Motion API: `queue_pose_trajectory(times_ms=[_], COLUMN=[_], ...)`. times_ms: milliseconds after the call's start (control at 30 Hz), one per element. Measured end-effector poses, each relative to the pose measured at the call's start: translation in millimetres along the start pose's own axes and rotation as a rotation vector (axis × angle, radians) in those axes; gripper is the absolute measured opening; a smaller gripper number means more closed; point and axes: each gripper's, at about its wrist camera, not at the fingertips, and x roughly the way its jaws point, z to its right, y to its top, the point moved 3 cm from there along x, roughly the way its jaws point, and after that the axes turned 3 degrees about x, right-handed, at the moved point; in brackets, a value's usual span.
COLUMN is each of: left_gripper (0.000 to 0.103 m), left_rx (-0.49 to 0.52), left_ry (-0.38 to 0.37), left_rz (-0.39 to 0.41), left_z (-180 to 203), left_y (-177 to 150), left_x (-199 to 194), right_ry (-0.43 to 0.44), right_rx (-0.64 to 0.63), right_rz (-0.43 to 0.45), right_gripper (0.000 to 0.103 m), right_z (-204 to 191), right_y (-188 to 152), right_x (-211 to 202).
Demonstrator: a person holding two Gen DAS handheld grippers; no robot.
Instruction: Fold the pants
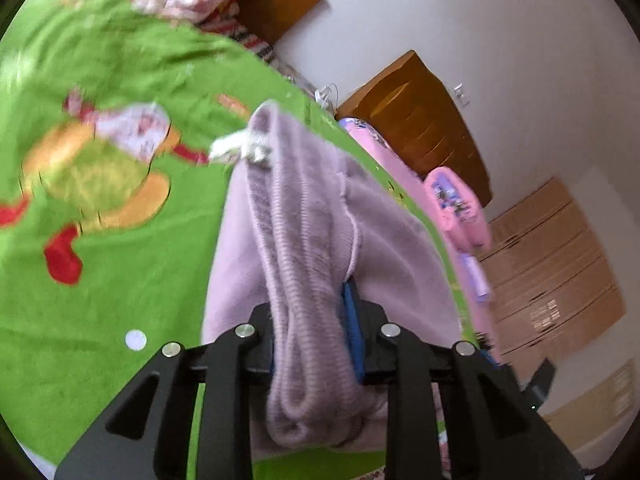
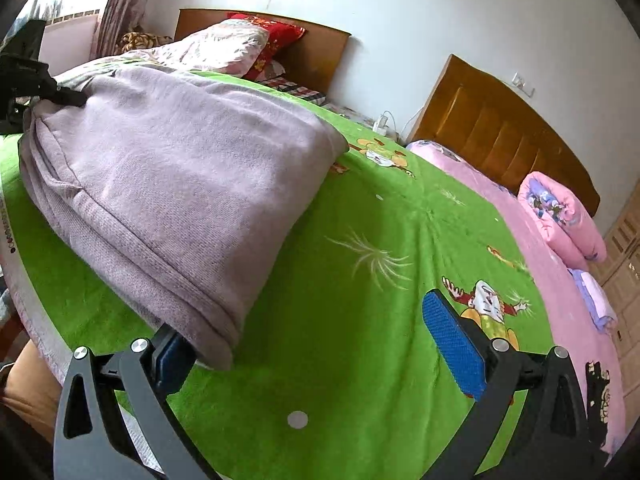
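Note:
The lilac knit pants (image 2: 176, 176) lie folded over on the green cartoon blanket (image 2: 360, 320). My left gripper (image 1: 316, 332) is shut on the bunched ribbed waistband of the pants (image 1: 304, 248), with the white drawstring (image 1: 240, 148) hanging ahead. In the right wrist view the left gripper (image 2: 60, 96) shows at the far left, holding the pants' far corner. My right gripper (image 2: 316, 344) is open; the near corner of the pants rests against its left pad (image 2: 172, 356), and its blue right pad (image 2: 452, 344) is bare.
A pink quilt (image 2: 560, 216) and pink sheet lie on the bed's right side. Pillows (image 2: 224, 48) sit at the wooden headboard (image 2: 320, 52). A second headboard (image 2: 500, 136) and wooden drawers (image 1: 552, 272) stand by the wall.

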Motion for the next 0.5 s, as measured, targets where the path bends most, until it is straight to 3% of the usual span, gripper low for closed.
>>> queue_pose_trajectory(times_ms=[100,200,267,333,367,400,433,467,500], left_gripper=[0.024,0.030,0.033,0.039,0.055,0.086,0.098,0.100,0.099], left_rx=[0.094,0.057,0.001,0.006,0.027,0.064,0.085,0.131,0.174], left_ry=[0.071,0.118,0.009,0.016,0.063,0.233,0.417,0.622,0.726], left_rz=[0.014,-0.054,-0.023,-0.016,-0.006,0.022,0.047,0.085,0.118], left_z=[24,3,-13,-12,-8,-2,2,11,21], left_y=[1,-10,-8,-7,-6,-3,-1,1,3], left_x=[-14,4,1,-4,-8,-18,-27,-38,-45], right_ry=[-0.001,0.036,0.073,0.154,0.221,0.307,0.362,0.436,0.467], right_rx=[-0.005,0.028,0.027,-0.007,-0.014,0.006,0.035,0.104,0.153], right_rz=[-0.003,-0.013,-0.026,-0.044,-0.037,-0.012,0.008,0.041,0.059], right_gripper=[0.098,0.098,0.098,0.098,0.098,0.098,0.098,0.098,0.098], right_z=[1,4,7,8,11,17,22,34,42], right_y=[1,-4,-2,-3,-3,-2,-2,2,6], right_x=[-1,3,2,-7,-15,-27,-34,-44,-47])
